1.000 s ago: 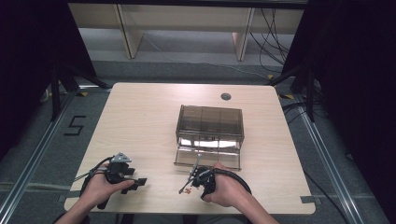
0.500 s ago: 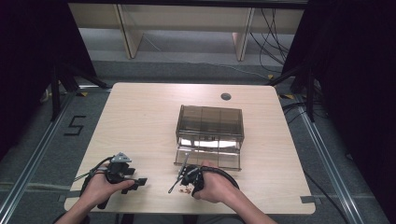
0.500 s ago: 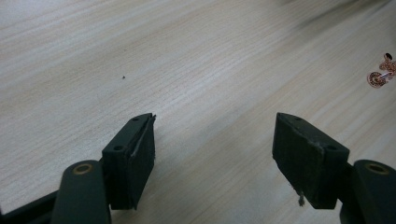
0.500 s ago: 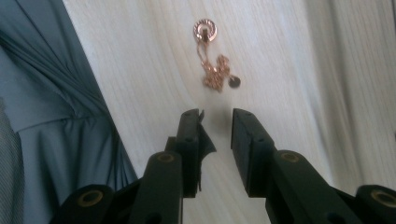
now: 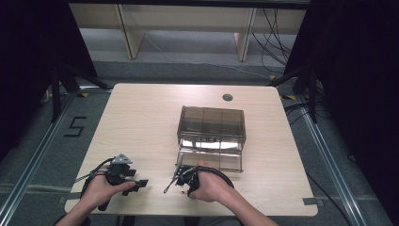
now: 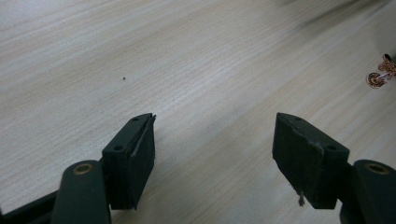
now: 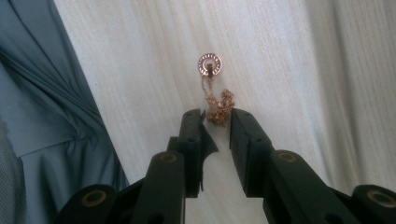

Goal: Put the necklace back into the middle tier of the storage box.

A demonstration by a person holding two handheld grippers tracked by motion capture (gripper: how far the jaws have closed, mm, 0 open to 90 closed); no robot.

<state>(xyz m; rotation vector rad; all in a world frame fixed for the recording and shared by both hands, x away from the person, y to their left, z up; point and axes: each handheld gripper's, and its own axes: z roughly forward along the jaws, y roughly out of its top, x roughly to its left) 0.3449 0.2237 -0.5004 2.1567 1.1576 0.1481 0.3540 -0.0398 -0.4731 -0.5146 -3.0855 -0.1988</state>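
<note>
A rose-gold necklace, a fine chain [image 7: 219, 108] with a small ring pendant [image 7: 209, 63], lies bunched on the wood table. My right gripper [image 7: 217, 116] points back toward the person, with its jaws drawn in close on the chain clump at their tips. In the high view the right gripper [image 5: 182, 182] is low over the table, just in front of the box's open drawer [image 5: 209, 160]. My left gripper [image 5: 139, 183] rests near the front left edge. Its jaws [image 6: 215, 140] stand wide apart over bare wood, and the pendant [image 6: 377, 79] shows off to its right.
A smoky transparent drawer box [image 5: 211, 123] stands mid-table with its lower drawer pulled toward the person. A round cable hole [image 5: 227, 97] sits near the back edge. The person's grey-blue clothing [image 7: 42, 116] is close behind the table's front edge.
The right hand and its gripper have slid left along the front of the table. The left gripper has stayed where it was.
</note>
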